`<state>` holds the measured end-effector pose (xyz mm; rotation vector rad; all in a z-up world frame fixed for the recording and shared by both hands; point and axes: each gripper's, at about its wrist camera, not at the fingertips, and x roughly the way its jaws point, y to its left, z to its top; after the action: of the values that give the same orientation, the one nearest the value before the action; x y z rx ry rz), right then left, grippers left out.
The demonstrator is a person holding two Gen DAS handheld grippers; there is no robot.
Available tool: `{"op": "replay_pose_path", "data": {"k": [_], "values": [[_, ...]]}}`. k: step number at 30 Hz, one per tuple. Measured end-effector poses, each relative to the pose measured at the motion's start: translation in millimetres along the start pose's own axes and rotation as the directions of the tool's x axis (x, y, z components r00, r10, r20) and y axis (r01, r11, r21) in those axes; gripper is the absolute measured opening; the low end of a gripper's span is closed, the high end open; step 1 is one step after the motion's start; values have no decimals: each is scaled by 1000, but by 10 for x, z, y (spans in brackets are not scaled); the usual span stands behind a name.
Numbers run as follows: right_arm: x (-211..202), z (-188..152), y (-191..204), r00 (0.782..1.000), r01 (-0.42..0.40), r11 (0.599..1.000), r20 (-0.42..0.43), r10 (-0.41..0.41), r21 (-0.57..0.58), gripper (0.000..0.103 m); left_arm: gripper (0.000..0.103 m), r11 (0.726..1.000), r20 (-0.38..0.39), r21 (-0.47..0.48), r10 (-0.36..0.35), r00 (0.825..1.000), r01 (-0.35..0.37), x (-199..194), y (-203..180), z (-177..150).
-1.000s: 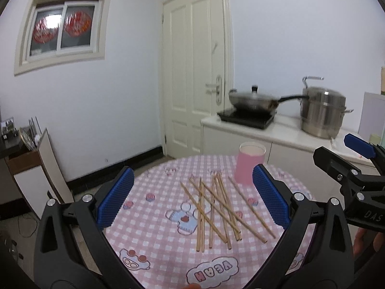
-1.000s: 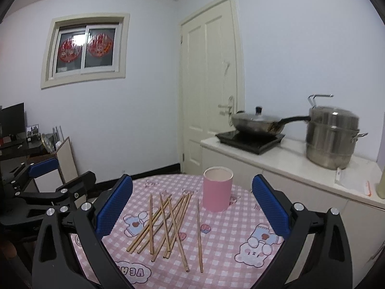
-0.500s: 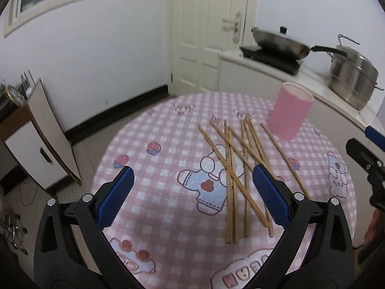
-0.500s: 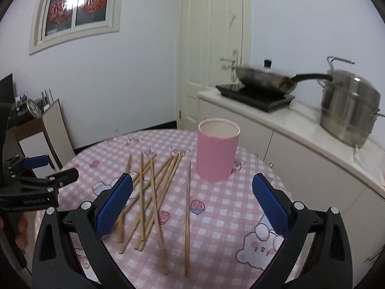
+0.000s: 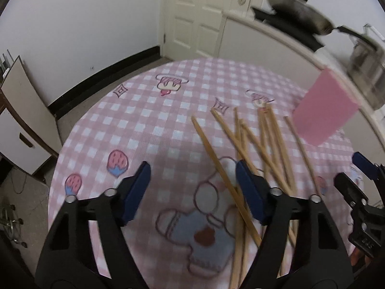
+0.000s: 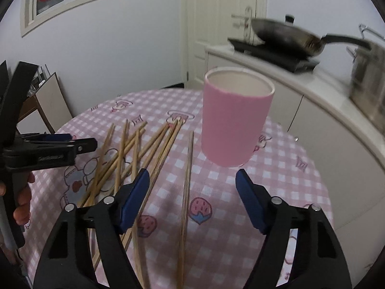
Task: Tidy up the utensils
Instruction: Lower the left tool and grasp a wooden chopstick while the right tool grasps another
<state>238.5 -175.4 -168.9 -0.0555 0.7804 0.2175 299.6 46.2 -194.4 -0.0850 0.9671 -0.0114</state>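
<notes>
Two grippers, your left gripper (image 5: 192,180) and right gripper (image 6: 192,187), hang with jaws just narrowing yet empty above scattered chopsticks (image 6: 134,149) at centre frame, pink cup (image 6: 235,120) standing upright beyond them.

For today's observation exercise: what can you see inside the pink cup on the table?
The pink cup stands upright; only its pale inner wall near the rim shows, with no chopsticks poking out. Its bottom is hidden by the front wall.
</notes>
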Motion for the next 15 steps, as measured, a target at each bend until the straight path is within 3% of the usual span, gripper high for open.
{"op": "replay_pose_path", "data": {"k": [1,7,9,15], "values": [[50,6,-16,1000,-5,1000,-14,5,5,68,55,1000,-17,-2,11,1000,-11,70,2,28],[312,76,-33,996,-20,1000,-85,21,14,59,49,999,-53,-30,13,999,-14,254,81,107],[399,97,-30,993,-35,999,-110,37,17,55,36,999,-70,-28,28,997,-30,292,90,128],[650,126,14,983,-39,999,-180,41,12,45,34,999,-67,-5,48,997,-48,310,85,146]]}}
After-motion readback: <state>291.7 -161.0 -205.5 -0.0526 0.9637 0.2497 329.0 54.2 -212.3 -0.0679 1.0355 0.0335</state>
